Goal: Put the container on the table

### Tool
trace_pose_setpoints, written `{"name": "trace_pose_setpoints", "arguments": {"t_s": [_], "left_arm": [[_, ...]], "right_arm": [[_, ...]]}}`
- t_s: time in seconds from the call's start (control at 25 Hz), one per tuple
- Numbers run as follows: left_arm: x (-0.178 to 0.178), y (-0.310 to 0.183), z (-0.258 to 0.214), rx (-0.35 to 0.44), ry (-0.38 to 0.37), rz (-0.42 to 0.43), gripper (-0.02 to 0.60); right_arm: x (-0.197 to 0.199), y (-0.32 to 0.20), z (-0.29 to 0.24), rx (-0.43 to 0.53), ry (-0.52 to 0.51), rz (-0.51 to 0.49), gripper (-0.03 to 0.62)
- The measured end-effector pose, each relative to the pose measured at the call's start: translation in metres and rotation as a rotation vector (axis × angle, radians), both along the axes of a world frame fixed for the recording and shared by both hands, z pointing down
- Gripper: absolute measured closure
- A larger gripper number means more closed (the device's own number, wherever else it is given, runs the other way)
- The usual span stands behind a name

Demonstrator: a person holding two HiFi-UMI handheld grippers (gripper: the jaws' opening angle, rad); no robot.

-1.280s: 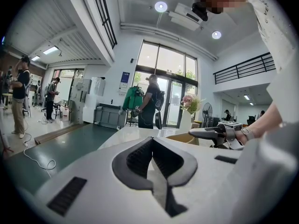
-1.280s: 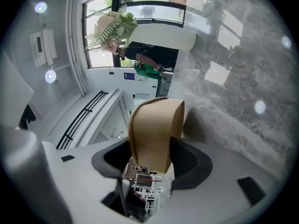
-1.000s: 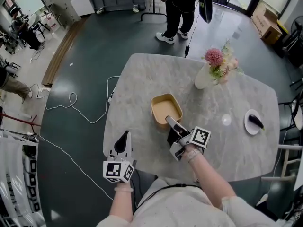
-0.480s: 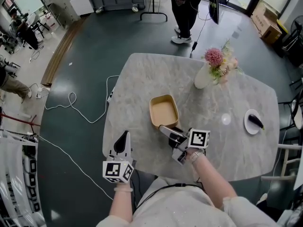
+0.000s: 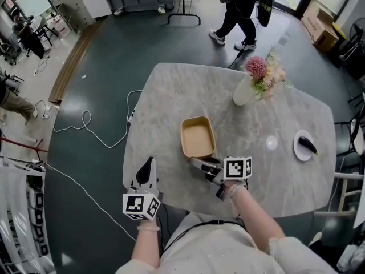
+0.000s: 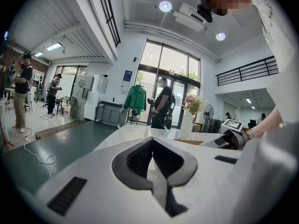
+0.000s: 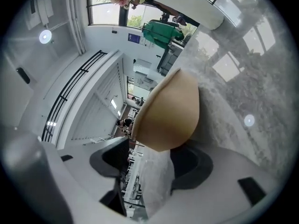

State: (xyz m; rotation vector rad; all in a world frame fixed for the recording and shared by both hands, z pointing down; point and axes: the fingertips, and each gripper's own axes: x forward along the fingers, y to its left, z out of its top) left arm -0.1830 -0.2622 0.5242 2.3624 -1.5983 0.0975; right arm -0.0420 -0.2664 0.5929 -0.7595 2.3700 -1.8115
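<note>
The tan container (image 5: 198,137) stands open side up on the marble table (image 5: 171,96), near its middle. My right gripper (image 5: 198,164) lies just at its near edge, rolled onto its side. In the right gripper view the container (image 7: 170,108) fills the space just ahead of the right gripper (image 7: 156,146). Its jaws are closing, with a wide gap still between them and no pad pressing on the container. My left gripper (image 5: 149,164) hangs past the table's near left edge, away from the container. In its own view the left gripper (image 6: 152,141) has its tips together with nothing in them.
A white vase with pink flowers (image 5: 246,90) stands at the far side of the table. At the right there is a white plate (image 5: 302,147) with a dark thing on it. A white cable (image 5: 85,124) runs over the floor at the left. A person (image 5: 242,10) walks beyond the table.
My right gripper has let go of the container's rim, drawn back toward the near edge and rolled. The container has shifted slightly left. The person in the background walked to the right.
</note>
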Motion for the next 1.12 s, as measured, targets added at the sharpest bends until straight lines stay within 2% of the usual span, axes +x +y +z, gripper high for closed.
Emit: {"name": "trace_pose_setpoints", "arguments": {"t_s": [0.08,0.32,0.44,0.6,0.68,0.76,0.84,0.92,1.0,1.12], "left_arm": [[0.000,0.000,0.000,0.000,-0.002,-0.001,0.577],[0.004,0.001,-0.002,0.007,-0.009,0.010,0.577],[0.004,0.001,-0.001,0.005,-0.004,0.007,0.577],[0.003,0.002,-0.002,0.001,0.001,0.007,0.577],[0.002,0.002,-0.001,-0.002,0.000,0.008,0.577],[0.003,0.002,0.000,-0.006,0.000,0.008,0.577],[0.004,0.002,0.001,-0.008,0.000,0.008,0.577],[0.005,0.001,0.001,-0.008,0.000,0.007,0.577],[0.005,0.001,0.001,-0.008,0.001,0.005,0.577],[0.004,0.001,0.001,-0.008,0.004,0.005,0.577]], "right_arm": [[0.002,0.001,0.002,-0.011,0.010,0.003,0.334],[0.001,0.005,0.009,-0.082,-0.022,0.029,0.336],[0.004,0.005,0.013,-0.144,-0.073,0.084,0.335],[0.013,0.004,0.026,-0.215,-0.058,0.159,0.335],[0.010,0.005,0.024,-0.197,-0.065,0.142,0.328],[-0.001,0.005,0.011,-0.126,-0.124,0.081,0.280],[-0.009,0.008,0.001,-0.060,-0.140,0.020,0.267],[-0.007,0.011,0.005,-0.027,-0.076,-0.017,0.276],[-0.002,0.013,0.012,-0.010,-0.002,-0.042,0.319],[0.001,0.016,0.016,0.003,0.057,-0.070,0.380]]}}
